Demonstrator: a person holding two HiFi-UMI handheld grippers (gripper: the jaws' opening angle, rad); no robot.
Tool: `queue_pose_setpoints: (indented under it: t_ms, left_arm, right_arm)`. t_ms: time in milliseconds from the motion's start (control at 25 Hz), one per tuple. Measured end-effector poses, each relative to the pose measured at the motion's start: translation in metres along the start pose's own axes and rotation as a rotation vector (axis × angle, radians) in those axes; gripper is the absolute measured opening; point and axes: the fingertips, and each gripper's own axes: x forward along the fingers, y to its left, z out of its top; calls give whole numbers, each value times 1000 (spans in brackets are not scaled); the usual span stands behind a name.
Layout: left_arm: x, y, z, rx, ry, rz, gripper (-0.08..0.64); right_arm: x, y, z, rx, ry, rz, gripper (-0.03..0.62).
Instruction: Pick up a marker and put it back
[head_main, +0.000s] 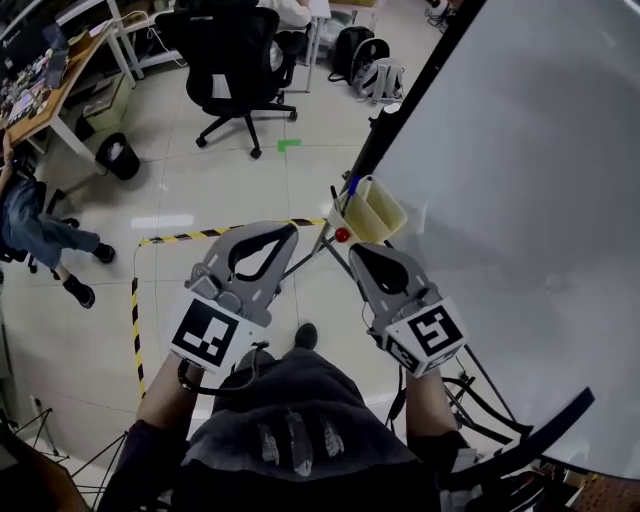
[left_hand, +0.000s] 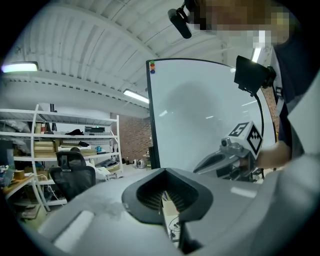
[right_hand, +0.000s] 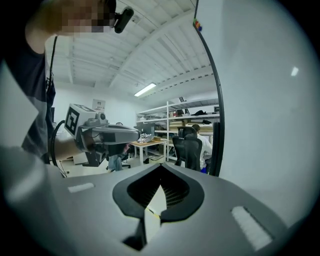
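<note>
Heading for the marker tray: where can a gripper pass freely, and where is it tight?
Bare floor lies left of the tray, between the striped tape and the chair. Crowded: the whiteboard borders the tray's right, and the left gripper and right gripper sit just below it.

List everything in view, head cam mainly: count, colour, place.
whiteboard: one, white with a black frame, right side
tray: one, yellow, on the whiteboard's frame, just ahead of the tongs
blue-tipped item: one, probably a marker, standing at the tray's far end
red item: one, round, under the tray's near corner; can't tell what it is
office chair: one, black, top centre
bin: one, black, upper left on the floor
bags: two, black and grey, on the floor at the top
striped tape: yellow-black, on the floor
green tape: one patch, on the floor
seated person: one, blue jeans, left edge
left tongs: grey, shut, empty
right tongs: grey, shut, empty
</note>
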Motion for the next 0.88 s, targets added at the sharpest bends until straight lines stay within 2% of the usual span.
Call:
queue_pose_setpoints:
  t_ms: [320, 440, 600, 880]
  left_arm:
    - [32, 37, -21, -21, 24, -17, 6]
    - [45, 47, -32, -16, 21, -60, 6]
    - [60, 63, -40, -59, 19, -120, 6]
    - [84, 89, -59, -116, 23, -167, 6]
  right_arm:
    - [40, -41, -5, 39, 10, -59, 9]
    - [54, -55, -9, 40, 20, -107, 38]
    - [68, -71, -14, 49, 64, -176, 124]
    - [94, -98, -28, 66, 135, -264, 145]
